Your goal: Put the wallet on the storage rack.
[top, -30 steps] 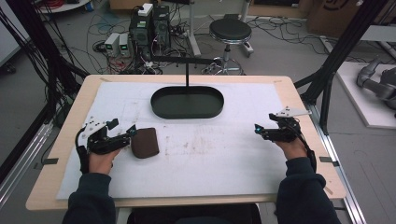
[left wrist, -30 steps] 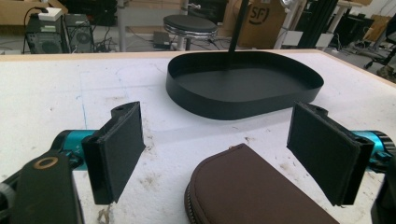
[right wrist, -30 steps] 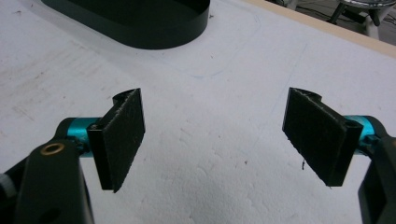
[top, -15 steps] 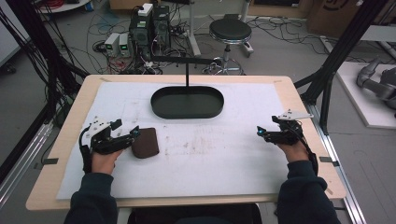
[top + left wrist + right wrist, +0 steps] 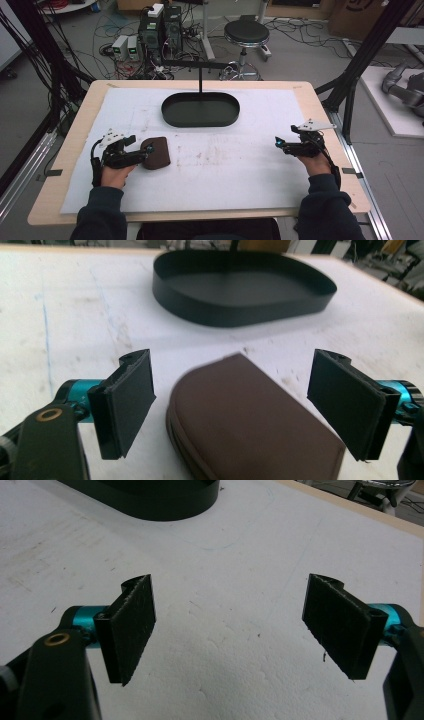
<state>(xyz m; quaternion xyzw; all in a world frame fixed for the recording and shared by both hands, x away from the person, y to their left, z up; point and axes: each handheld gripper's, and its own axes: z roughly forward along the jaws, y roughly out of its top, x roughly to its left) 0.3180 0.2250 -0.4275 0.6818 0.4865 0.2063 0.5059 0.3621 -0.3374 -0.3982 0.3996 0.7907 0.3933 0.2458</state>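
Jaws of the left gripper (image 5: 235, 405) gape around the brown pouch (image 5: 255, 425), its near end cut off; right gripper (image 5: 235, 630) wide, empty.

**The room beyond my table**

I work at a pale wooden table (image 5: 75, 150) covered by a white, smudged mat (image 5: 225, 165). Everything else I place from that table. Past its far edge sits a round black stool (image 5: 246, 33) on a grey floor (image 5: 310, 55) strewn with cables. Left of the stool, also beyond the table, stand dark computer towers (image 5: 162, 25). Black frame struts (image 5: 357, 65) rise at the table's right side, and more at its left.
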